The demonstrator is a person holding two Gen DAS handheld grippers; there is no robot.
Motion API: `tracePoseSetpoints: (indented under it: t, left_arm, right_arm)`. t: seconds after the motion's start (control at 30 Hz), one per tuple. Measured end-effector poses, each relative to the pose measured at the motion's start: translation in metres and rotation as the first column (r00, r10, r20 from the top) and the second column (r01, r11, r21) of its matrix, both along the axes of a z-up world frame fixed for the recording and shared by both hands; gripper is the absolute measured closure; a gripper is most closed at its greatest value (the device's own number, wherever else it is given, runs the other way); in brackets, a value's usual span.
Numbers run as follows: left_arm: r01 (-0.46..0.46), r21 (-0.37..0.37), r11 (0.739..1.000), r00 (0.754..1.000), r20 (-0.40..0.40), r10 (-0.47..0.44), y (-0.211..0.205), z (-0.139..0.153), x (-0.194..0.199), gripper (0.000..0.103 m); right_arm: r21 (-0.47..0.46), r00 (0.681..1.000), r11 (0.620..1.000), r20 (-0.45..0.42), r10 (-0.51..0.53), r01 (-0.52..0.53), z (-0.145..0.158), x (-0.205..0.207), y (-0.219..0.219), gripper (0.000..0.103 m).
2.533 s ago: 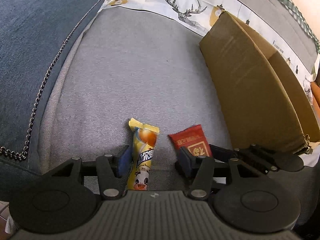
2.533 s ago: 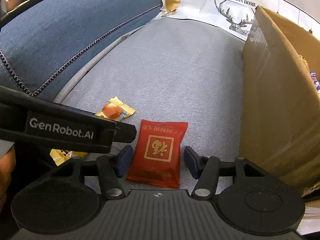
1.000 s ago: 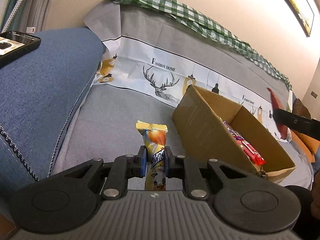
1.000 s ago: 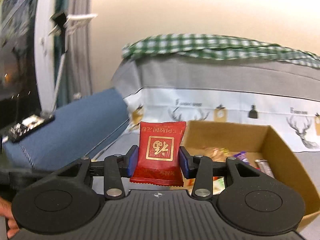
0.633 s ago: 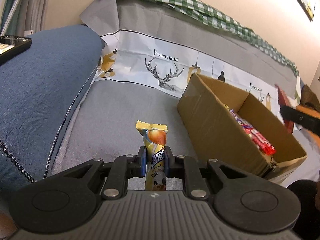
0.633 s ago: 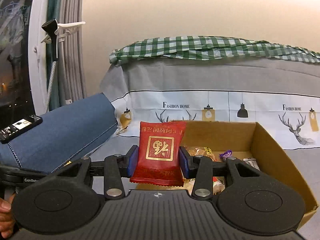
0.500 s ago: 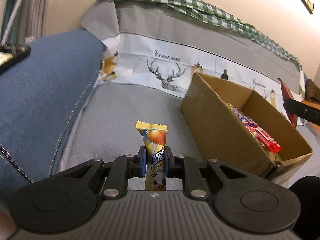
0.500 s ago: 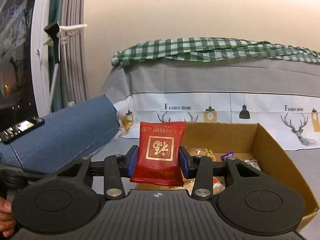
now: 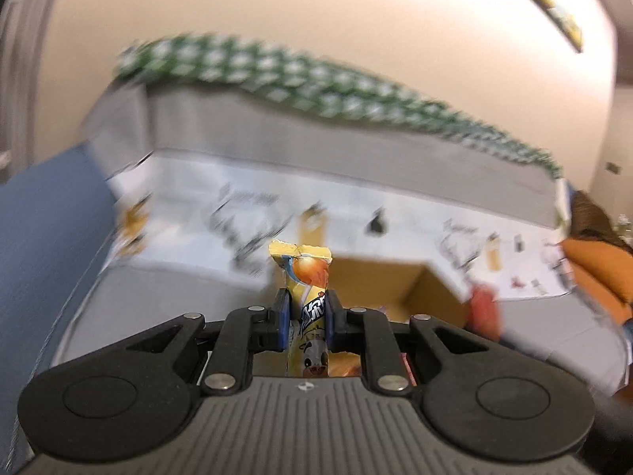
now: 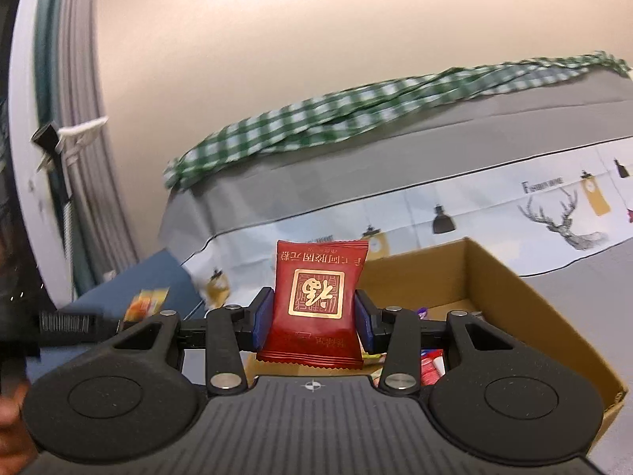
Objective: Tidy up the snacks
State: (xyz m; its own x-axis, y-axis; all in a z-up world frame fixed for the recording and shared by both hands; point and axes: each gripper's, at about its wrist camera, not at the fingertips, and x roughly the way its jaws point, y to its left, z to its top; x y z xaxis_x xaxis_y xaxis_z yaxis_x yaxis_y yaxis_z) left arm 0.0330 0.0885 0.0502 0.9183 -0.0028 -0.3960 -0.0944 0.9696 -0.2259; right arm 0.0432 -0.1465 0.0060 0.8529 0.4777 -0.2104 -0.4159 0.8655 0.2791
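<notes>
My left gripper (image 9: 304, 318) is shut on a long yellow snack stick (image 9: 306, 285) with an orange print, held upright in the air in front of the open cardboard box (image 9: 427, 297). My right gripper (image 10: 312, 318) is shut on a red snack packet (image 10: 314, 301) with gold characters, held over the near left corner of the cardboard box (image 10: 514, 316). Several wrapped snacks (image 10: 431, 364) lie inside the box. The red packet shows blurred in the left wrist view (image 9: 484, 310), and the yellow stick shows at the left in the right wrist view (image 10: 146, 303).
The box stands on a grey sofa seat (image 9: 166, 297). A blue cushion (image 9: 43, 245) lies at the left. The backrest has a deer-print cover (image 10: 514, 206) with a green checked cloth (image 10: 356, 111) on top. An orange cushion (image 9: 597, 281) is at the right.
Both grippers have swung over toward the box with their snacks still gripped. The left view now faces the box's open end and is blurred by motion; the right view has tilted.
</notes>
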Motion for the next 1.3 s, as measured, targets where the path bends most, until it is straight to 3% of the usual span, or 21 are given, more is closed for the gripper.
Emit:
tracePoseSetpoints:
  t: [0.07,0.1,0.13,0.17,0.2,0.23,0.4,0.7,0.77,0.83,1.1,1.3]
  left_arm:
    - [0.031,0.012,0.999,0.999,0.022,-0.032,-0.018,0.014,0.016,0.082]
    - [0.045,0.019,0.999,0.999,0.029,-0.046,-0.027,0.019,0.022,0.070]
    - [0.061,0.020,0.998,0.998,0.032,-0.062,-0.034,0.022,0.028,0.053]
    - [0.068,0.020,0.998,0.997,0.043,-0.069,-0.039,0.024,0.028,0.050]
    - [0.066,0.018,0.998,0.996,0.054,-0.067,-0.043,0.025,0.028,0.047]
    - [0.065,0.012,0.998,0.996,0.058,-0.066,-0.046,0.025,0.025,0.044]
    - [0.042,-0.041,0.998,0.998,0.044,-0.040,-0.045,0.007,-0.005,0.019]
    - [-0.086,-0.011,0.996,0.996,0.037,0.086,-0.046,-0.018,-0.065,0.016]
    - [-0.081,-0.007,0.997,0.997,0.014,0.081,-0.048,-0.018,-0.068,0.013]
    - [-0.062,-0.025,0.998,0.998,-0.006,0.062,-0.049,-0.020,-0.071,0.001]
    - [-0.021,-0.008,1.000,0.986,-0.169,0.019,-0.066,-0.049,-0.073,0.000]
    - [0.001,0.023,1.000,0.959,-0.282,0.006,-0.080,-0.068,-0.064,0.000]
  right_arm:
    - [0.018,0.999,0.999,-0.007,-0.036,0.036,-0.001,0.003,-0.007,0.058]
    - [0.029,0.999,0.999,-0.024,-0.044,0.044,-0.001,0.005,-0.009,0.055]
    - [0.030,0.998,0.998,-0.046,-0.049,0.050,-0.003,0.008,-0.010,0.047]
    - [0.022,0.995,0.998,-0.075,-0.062,0.064,-0.005,0.011,-0.011,0.037]
    - [0.010,0.993,0.996,-0.080,-0.091,0.092,-0.004,0.011,-0.011,0.018]
    - [0.005,0.991,0.994,-0.075,-0.107,0.108,-0.003,0.010,-0.011,0.009]
    - [-0.004,0.991,0.995,-0.090,-0.103,0.103,-0.003,0.008,-0.011,0.003]
    - [-0.109,0.976,0.978,-0.106,-0.188,0.177,0.005,-0.003,-0.008,0.001]
    - [-0.151,0.975,0.974,-0.117,-0.190,0.171,0.009,-0.007,-0.009,0.001]
    - [-0.196,0.970,0.966,-0.143,-0.195,0.165,0.013,-0.009,-0.010,0.001]
    - [-0.276,0.973,0.952,-0.147,-0.179,0.133,0.021,-0.030,-0.038,0.001]
    - [-0.234,0.954,0.957,-0.207,-0.219,0.169,-0.001,-0.028,-0.060,0.001]
